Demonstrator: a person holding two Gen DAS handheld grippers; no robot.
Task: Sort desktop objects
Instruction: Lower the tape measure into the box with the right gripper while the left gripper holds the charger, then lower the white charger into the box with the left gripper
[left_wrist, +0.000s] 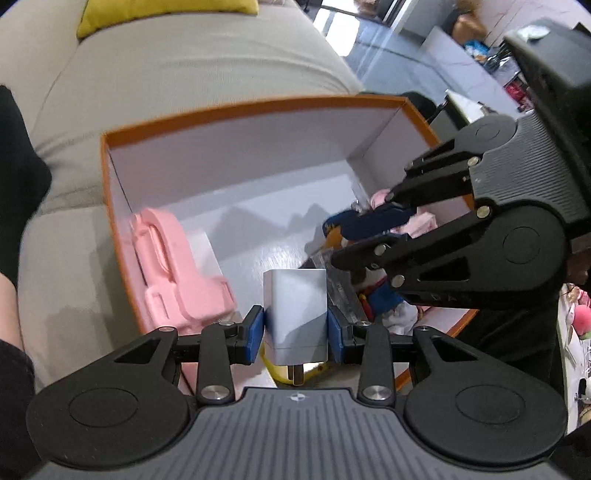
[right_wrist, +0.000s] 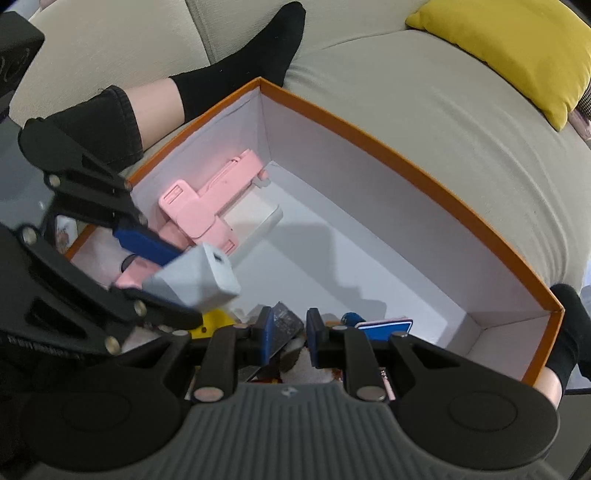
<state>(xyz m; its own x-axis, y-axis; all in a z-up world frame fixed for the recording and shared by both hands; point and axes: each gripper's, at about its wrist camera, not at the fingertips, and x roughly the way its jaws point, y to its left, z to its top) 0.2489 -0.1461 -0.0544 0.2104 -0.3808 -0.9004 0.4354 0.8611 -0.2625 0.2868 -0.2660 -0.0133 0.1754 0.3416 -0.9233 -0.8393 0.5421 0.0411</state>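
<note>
My left gripper is shut on a white charger block, its blue pads pressing both sides and the plug prongs pointing back toward the camera. It hangs over the near end of an orange box with a white inside. In the right wrist view the left gripper holds the charger above the box's left part. My right gripper stands narrowly open above a pile of small things, gripping nothing. A pink phone holder lies in the box.
The box sits on a beige sofa with a yellow cushion. A person's legs in black socks lie beside it. Its near end holds a dark packet, a blue card, a yellow item and a plush toy.
</note>
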